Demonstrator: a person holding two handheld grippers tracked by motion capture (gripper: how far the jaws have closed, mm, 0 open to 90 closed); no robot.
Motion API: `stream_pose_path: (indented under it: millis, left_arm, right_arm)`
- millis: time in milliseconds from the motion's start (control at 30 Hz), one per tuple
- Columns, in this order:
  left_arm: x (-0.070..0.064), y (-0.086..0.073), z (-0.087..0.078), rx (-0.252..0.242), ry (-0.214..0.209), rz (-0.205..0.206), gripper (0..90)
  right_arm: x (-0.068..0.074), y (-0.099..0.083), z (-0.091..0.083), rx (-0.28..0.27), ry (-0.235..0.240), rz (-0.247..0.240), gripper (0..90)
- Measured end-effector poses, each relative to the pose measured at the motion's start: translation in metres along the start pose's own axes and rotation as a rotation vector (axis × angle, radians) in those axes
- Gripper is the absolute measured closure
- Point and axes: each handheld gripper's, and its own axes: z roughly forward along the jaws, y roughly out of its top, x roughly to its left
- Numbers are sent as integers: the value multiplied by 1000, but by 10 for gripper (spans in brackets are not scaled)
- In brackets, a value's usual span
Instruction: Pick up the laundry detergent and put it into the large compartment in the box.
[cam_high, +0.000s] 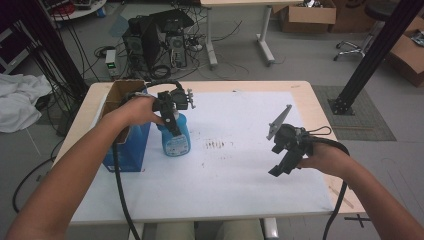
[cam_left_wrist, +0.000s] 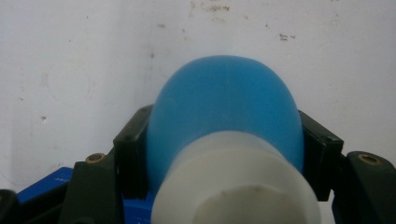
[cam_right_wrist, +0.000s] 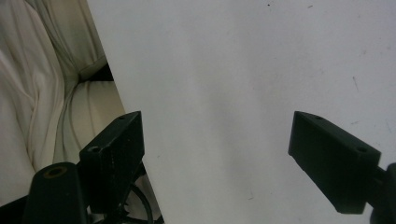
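A blue bottle (cam_high: 177, 137) with a white cap stands upright on the white sheet at the table's left. My left gripper (cam_high: 172, 120) comes down on it from above and is shut on it. In the left gripper view the bottle (cam_left_wrist: 224, 109) fills the space between the jaws, both pressed against its blue shoulder, with the white cap (cam_left_wrist: 236, 179) nearest the camera. My right gripper (cam_high: 282, 165) hovers over the right part of the sheet. It is open, with nothing but bare white sheet between the jaws of the right gripper (cam_right_wrist: 217, 140).
A blue-sided cardboard box (cam_high: 122, 125) with an open top stands just left of the bottle, near the table's left edge. The white sheet (cam_high: 235, 175) covers most of the wooden table. Cables trail from both grippers. Computers and boxes sit on the floor beyond.
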Motion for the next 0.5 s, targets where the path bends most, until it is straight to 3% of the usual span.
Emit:
stream_pose_path:
  millis: [500]
  left_arm:
    - [0,0,-1,-9,8,6,371]
  right_arm:
    - [0,0,1,3,5,6,183]
